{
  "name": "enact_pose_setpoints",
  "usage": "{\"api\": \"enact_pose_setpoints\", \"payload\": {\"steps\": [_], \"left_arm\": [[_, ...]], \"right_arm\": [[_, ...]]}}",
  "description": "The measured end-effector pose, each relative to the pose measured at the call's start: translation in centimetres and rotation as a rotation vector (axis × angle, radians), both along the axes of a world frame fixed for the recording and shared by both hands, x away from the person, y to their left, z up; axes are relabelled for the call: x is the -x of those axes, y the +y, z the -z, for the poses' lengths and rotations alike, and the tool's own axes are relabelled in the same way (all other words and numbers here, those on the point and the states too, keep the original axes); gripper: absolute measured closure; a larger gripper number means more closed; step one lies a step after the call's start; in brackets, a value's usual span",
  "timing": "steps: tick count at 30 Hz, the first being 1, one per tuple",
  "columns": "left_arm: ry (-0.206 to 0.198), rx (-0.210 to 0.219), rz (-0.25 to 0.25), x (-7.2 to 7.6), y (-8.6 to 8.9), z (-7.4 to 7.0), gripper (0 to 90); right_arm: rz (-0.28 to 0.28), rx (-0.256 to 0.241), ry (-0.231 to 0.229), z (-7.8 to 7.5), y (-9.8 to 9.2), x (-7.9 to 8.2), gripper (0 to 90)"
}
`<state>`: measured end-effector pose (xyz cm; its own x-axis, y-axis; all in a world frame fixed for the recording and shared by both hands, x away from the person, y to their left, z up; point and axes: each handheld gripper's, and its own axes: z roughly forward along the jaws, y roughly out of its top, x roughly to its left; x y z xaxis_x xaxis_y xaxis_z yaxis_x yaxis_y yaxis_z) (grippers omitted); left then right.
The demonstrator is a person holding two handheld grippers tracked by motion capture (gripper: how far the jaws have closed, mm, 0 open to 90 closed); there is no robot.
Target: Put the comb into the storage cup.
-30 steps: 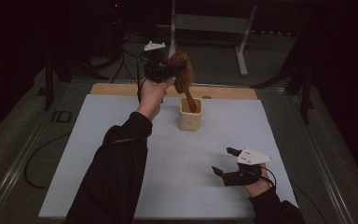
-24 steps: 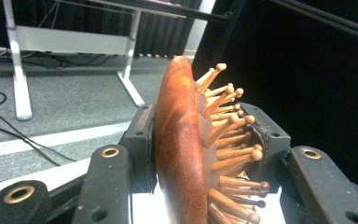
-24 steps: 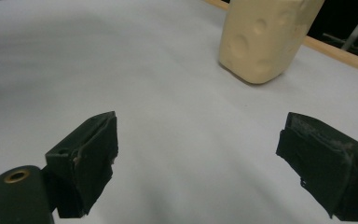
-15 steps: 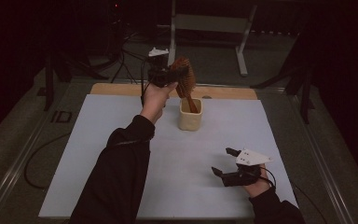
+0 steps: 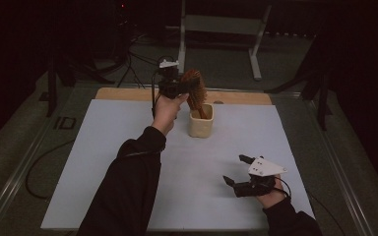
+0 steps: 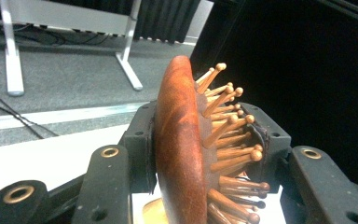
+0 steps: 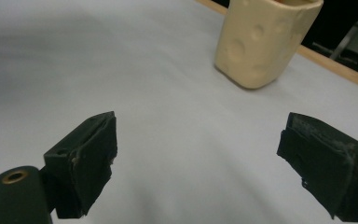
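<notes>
The left gripper has its jaws clamped on the head of the wooden hairbrush, one pad on the smooth back, the other pressed into the bristles. Since a second ago the head has swung more upright and drawn in over the cream cup, with the handle dipping below the jaws into its mouth. I'd say the brush is nearly stowed; a release looks close. The right gripper idles low over the white sheet, jaws spread wide, empty, the cup well beyond them.
</notes>
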<state>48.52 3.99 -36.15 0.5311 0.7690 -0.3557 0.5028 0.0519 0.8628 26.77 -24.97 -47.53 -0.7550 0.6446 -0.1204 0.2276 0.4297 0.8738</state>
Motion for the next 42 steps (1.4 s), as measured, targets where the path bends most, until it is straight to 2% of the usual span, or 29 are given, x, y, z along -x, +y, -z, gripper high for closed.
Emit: {"api": "enact_pose_setpoints", "payload": {"steps": [6, 15, 20, 25, 27, 30, 31, 32, 33, 36, 39, 42], "left_arm": [[0.011, 0.008, 0.006, -0.2, -0.2, 0.9, 52.8], [0.028, -0.012, 0.023, -0.5, -0.5, 2.1, 51.2], [0.023, 0.0, 0.022, -0.6, -0.3, 2.4, 49.9], [0.053, 0.035, 0.024, -1.0, 0.4, 2.7, 45.0], [0.057, 0.031, 0.04, -1.1, 0.6, 2.8, 38.3], [0.048, 0.049, 0.068, -1.0, 0.9, 2.7, 28.4], [0.043, 0.049, 0.091, -1.0, 0.9, 2.7, 21.5], [0.039, 0.036, 0.092, -0.9, 0.9, 2.6, 17.1], [0.033, 0.015, 0.085, -0.8, 1.0, 2.5, 16.7], [0.016, -0.008, 0.098, -0.6, 1.2, 2.5, 12.1], [0.001, -0.033, 0.108, -0.3, 1.7, 2.4, 0.9], [-0.016, -0.07, 0.12, 0.0, 2.0, 2.3, 0.0]], "right_arm": [[0.01, -0.002, 0.001, 0.0, -0.1, 0.0, 10.6], [0.014, -0.003, 0.006, 0.0, -0.1, 0.0, 10.5], [0.013, -0.002, 0.008, 0.0, -0.1, 0.0, 10.5], [0.028, 0.021, 0.033, 0.0, -0.1, -0.1, 9.7], [0.028, 0.026, 0.039, 0.0, -0.1, -0.1, 9.7], [0.037, 0.026, 0.03, -0.1, -0.2, -0.1, 9.7], [0.041, 0.03, 0.028, -0.1, -0.2, -0.1, 9.7], [0.041, 0.029, 0.03, -0.1, -0.2, -0.1, 9.7], [0.04, 0.03, 0.027, -0.1, -0.2, -0.1, 9.7], [0.044, 0.033, 0.027, -0.2, -0.2, -0.1, 9.6], [0.045, 0.036, 0.036, -0.1, -0.1, -0.1, 9.6], [0.034, 0.038, 0.046, -0.1, -0.1, -0.2, 9.7]]}}
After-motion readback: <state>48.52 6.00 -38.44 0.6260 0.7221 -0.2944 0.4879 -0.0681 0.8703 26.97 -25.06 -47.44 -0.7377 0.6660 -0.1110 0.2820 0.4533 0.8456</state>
